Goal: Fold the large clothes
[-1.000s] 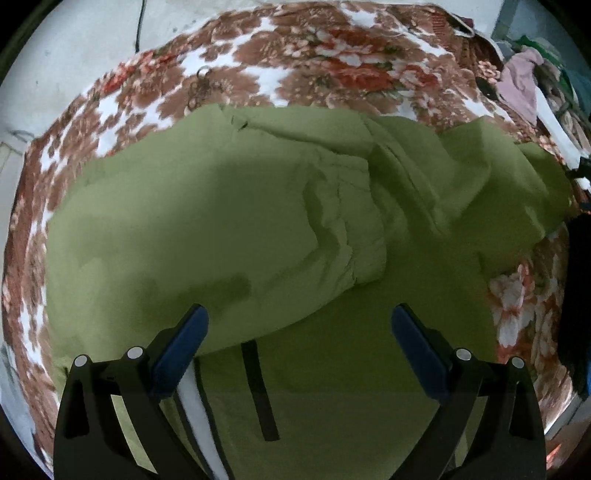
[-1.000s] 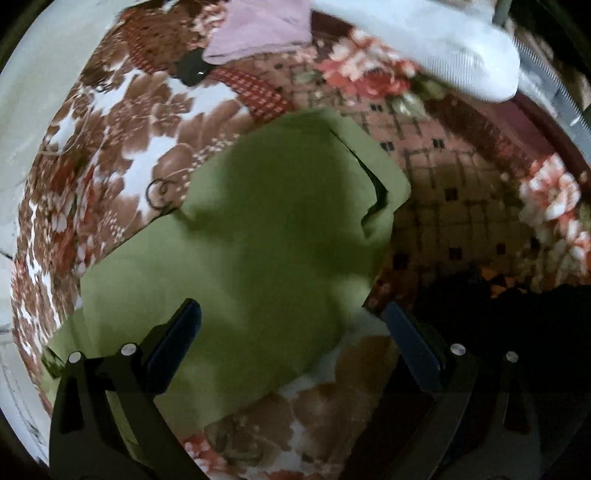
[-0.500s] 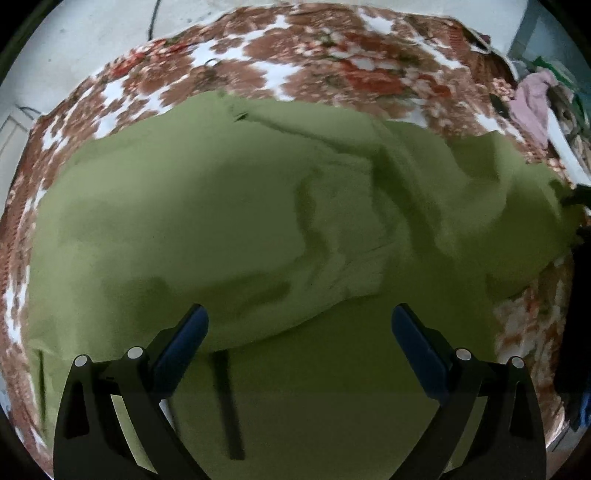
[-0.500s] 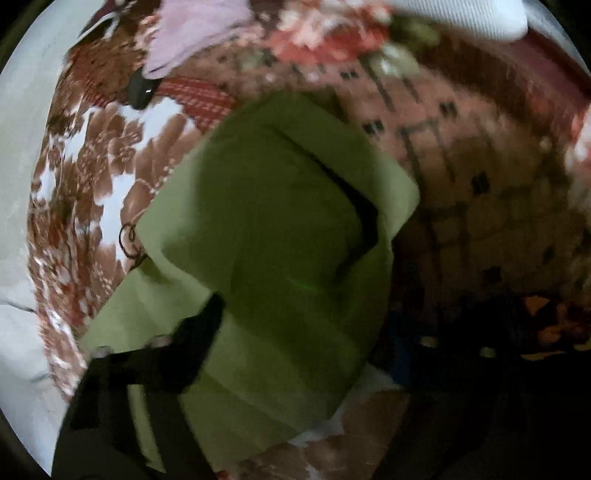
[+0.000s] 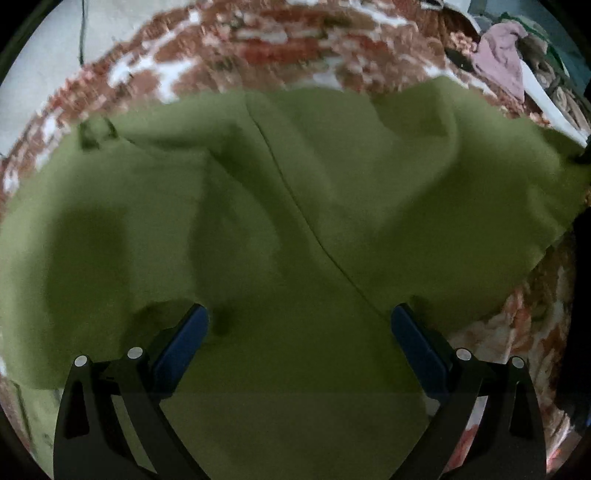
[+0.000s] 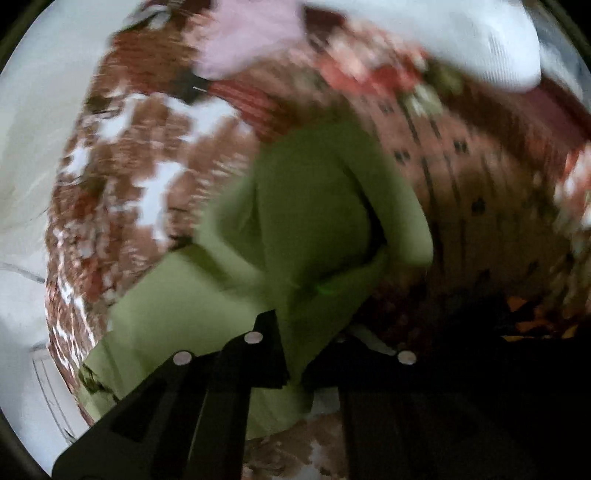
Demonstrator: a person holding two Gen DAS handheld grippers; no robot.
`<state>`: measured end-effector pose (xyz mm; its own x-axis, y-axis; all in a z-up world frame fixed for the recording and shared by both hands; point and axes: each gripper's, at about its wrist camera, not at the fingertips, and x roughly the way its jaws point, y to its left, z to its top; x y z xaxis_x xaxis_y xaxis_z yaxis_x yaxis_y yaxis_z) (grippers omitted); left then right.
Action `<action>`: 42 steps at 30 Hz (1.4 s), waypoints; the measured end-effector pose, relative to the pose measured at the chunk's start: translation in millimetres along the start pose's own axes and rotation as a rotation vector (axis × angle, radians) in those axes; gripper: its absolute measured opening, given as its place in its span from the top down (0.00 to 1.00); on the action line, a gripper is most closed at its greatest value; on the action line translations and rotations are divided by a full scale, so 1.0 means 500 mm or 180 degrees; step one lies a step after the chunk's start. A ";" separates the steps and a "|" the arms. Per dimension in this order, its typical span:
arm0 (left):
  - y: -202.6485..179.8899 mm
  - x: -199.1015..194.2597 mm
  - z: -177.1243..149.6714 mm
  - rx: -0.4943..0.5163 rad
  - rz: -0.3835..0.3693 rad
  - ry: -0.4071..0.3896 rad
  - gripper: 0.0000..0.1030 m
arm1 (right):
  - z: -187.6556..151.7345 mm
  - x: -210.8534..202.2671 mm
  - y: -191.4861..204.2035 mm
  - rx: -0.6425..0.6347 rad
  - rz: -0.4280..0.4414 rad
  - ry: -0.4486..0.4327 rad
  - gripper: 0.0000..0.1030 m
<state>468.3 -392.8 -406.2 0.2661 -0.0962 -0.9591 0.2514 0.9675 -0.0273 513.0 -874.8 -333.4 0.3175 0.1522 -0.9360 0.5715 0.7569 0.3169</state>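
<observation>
**Right wrist view: jaws have closed on a corner of the green garment**

A second ago the right gripper (image 6: 295,354) stood wide open above the end of the olive-green garment (image 6: 306,206); its fingers have since come together, and a fold of the green cloth is pinched between them. The fabric rises in a bunched ridge from the jaws, so that end appears to be lifting off the floral bedspread (image 6: 122,177).

In the left wrist view the left gripper (image 5: 299,332) is open, its blue pads (image 5: 181,343) spread apart with nothing between them. It has come lower and closer to the cloth than a second ago; the garment fills most of that view, a long seam running across it, and the black strips seen earlier near the fingers are gone from sight. Both views are blurred.

The garment lies spread on the bedspread, with a pink cloth (image 6: 251,33) and a white bundle (image 6: 443,33) well beyond it. With one end secured, the fold probably awaits the left gripper taking its own hold.
</observation>
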 end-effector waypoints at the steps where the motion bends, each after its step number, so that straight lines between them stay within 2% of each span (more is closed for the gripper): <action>1: -0.002 0.015 -0.004 -0.0003 0.0002 0.0050 0.05 | -0.003 -0.022 0.023 -0.0129 -0.0004 -0.0036 0.95; 3: 0.000 0.045 -0.013 -0.0022 -0.0007 0.0114 0.05 | -0.014 -0.071 0.088 -0.0444 0.0015 -0.0093 0.95; 5: 0.000 0.053 -0.018 -0.0009 0.0007 0.0074 0.04 | -0.029 -0.113 0.149 -0.0638 0.0109 -0.0170 0.95; 11: -0.011 0.061 -0.029 0.0092 0.0102 -0.0040 0.04 | -0.122 -0.237 0.390 -0.1183 0.0702 -0.0315 0.95; 15: -0.025 0.063 -0.031 0.0237 0.0161 -0.0106 0.04 | -0.196 -0.280 0.560 -0.1433 0.1220 -0.0108 0.95; 18: -0.031 0.062 -0.030 0.0320 0.0183 -0.0094 0.04 | -0.288 -0.329 0.728 -0.1985 0.1446 -0.0092 0.95; 21: -0.033 0.061 -0.025 0.0363 0.0177 -0.0074 0.04 | -0.360 -0.343 0.844 -0.2336 0.1561 -0.0030 0.95; 23: -0.028 0.057 -0.021 0.0350 0.0107 -0.0052 0.04 | -0.411 -0.320 0.924 -0.2568 0.1523 0.0052 0.95; 27: 0.011 0.021 -0.032 0.0228 -0.0132 0.0048 0.05 | -0.495 -0.255 1.035 -0.2820 0.1544 0.0338 0.95; 29: 0.033 -0.013 -0.054 0.0142 -0.0134 0.0019 0.05 | -0.543 -0.216 1.089 -0.2987 0.1525 0.0451 0.95; 33: 0.073 -0.102 -0.155 0.0120 -0.0040 -0.0001 0.05 | -0.629 -0.139 1.153 -0.3222 0.1395 0.0593 0.95; 36: 0.113 -0.146 -0.246 0.0017 -0.0120 0.0097 0.05 | -0.706 -0.029 1.197 -0.3355 0.1199 0.0712 0.95; 39: 0.164 -0.162 -0.308 -0.0067 -0.0163 0.0206 0.05 | -0.770 0.068 1.216 -0.3400 0.1075 0.0902 0.95; 42: 0.216 -0.159 -0.371 -0.0133 -0.0161 0.0330 0.05 | -0.863 0.181 1.238 -0.3586 0.0812 0.1044 0.95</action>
<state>301.9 -237.1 -385.2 0.1561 -0.1225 -0.9801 0.2225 0.9711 -0.0859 569.1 -118.5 -288.3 0.0240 0.4094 -0.9120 -0.5149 0.7871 0.3397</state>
